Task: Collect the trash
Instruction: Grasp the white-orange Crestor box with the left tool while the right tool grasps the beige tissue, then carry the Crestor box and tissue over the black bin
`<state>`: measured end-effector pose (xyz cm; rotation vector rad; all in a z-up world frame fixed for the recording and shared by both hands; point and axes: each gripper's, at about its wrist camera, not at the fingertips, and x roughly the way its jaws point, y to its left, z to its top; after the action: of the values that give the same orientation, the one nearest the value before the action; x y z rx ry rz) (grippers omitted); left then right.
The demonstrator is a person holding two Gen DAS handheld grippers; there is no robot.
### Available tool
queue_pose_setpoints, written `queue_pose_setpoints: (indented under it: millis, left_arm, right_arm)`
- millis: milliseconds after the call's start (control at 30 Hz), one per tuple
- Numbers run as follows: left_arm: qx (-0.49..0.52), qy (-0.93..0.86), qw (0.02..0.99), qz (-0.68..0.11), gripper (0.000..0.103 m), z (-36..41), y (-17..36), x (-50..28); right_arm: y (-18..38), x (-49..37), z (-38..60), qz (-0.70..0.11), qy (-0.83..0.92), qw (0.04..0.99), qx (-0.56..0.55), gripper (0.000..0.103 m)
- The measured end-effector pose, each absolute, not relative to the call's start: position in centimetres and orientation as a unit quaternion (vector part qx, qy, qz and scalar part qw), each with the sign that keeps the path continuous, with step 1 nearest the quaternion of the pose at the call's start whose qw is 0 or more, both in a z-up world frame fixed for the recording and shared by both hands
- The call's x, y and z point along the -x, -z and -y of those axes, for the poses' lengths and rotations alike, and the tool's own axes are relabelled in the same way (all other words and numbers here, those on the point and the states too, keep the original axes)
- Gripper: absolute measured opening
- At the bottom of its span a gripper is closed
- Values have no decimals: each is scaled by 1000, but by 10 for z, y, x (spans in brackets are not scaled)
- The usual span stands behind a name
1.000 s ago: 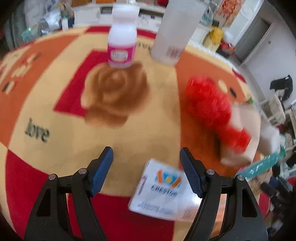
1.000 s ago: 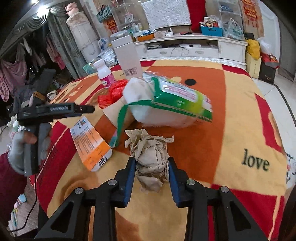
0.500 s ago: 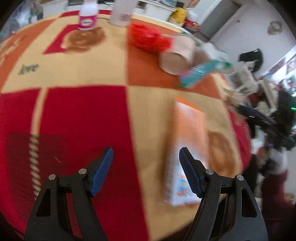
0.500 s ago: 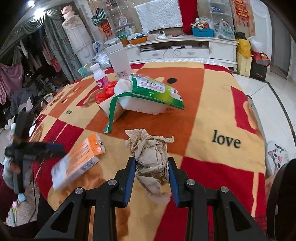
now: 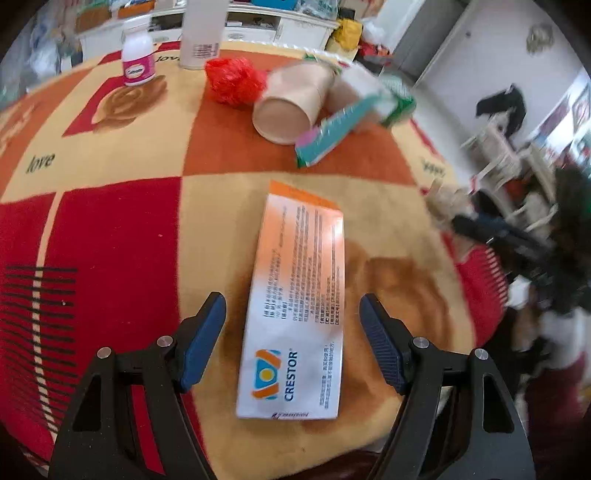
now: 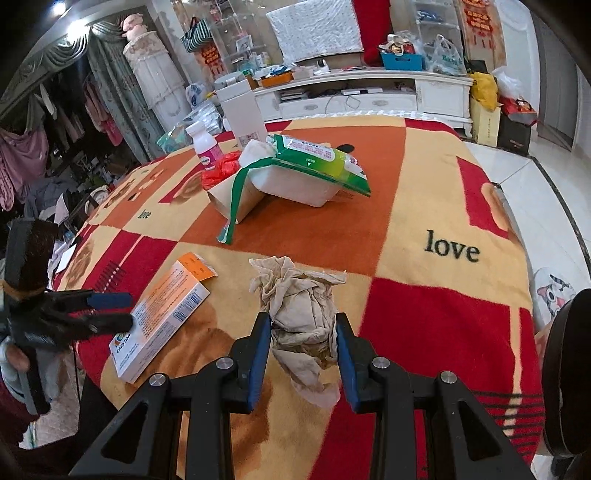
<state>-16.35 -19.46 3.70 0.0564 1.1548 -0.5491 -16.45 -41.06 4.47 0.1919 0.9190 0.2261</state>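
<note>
An orange-and-white medicine box (image 5: 299,295) lies flat near the table's edge. My left gripper (image 5: 291,306) straddles it from above. Its jaws are opening, with a gap on each side of the box and neither pad touching it. In the right wrist view the same box (image 6: 162,314) sits at the left, with the left gripper (image 6: 110,310) at its near end. My right gripper (image 6: 303,321) is shut on a crumpled beige paper towel (image 6: 299,299), held just above the blanket.
Farther back lie a red plastic bag (image 5: 234,83), a tipped brown paper cup (image 5: 291,103), a green wipes pack (image 6: 314,166), a pink-labelled white bottle (image 5: 138,61) and a tall white carton (image 5: 201,33). The blanket-covered table (image 6: 443,206) drops off just behind the box.
My left gripper swept back from the bottle to the table's near edge and now sits over the box, which lies lengthwise between its jaws. My right gripper drew back, still holding the paper towel.
</note>
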Motion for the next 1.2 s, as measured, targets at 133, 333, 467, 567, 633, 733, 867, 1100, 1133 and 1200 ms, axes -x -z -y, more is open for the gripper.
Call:
queue_pose_setpoints:
  millis: [133,333,467,567,633,733,867,1100,1133,1200]
  left_arm:
    - [-41,236,805,-542,73,198,-23,164]
    - [-29,233,812,-535,57,209,-28,159]
    - [-28,249,812,-528,57,231,-36,161]
    - [-24,261,812,-522,57,247,-40,158]
    - [-25,270,813,-515,57,260,-44,157]
    - [-28,283,812,-510,57,277,-49,158]
    - [-37,299,812,-501,57,302,-56,160]
    - [-55,328,808,-487,57,352,-65,160]
    - [-59,333,806,-485,57,360,-66,160]
    - [-64,342,804,-483,57,374,-67,162]
  right_arm:
    - [-45,166,414,-438,-104,888,-96,33]
    - [-45,170,421,-434,-95,891,-97,33]
    - [-45,175,429,-430,-84,893,-101,33]
    - [-46,179,439,-428,-73,895,-105,33]
    - [-48,183,447,-426,-66,896,-108,33]
    - [-50,189,460,-423,-53,897,-112,33]
    - [-54,198,480,-417,-32,900,-120,33]
    - [-57,216,516,-409,4,902,-136,33]
    - [-58,219,523,-408,10,902,-139,33]
    - [-59,225,533,-406,21,902,-144,33]
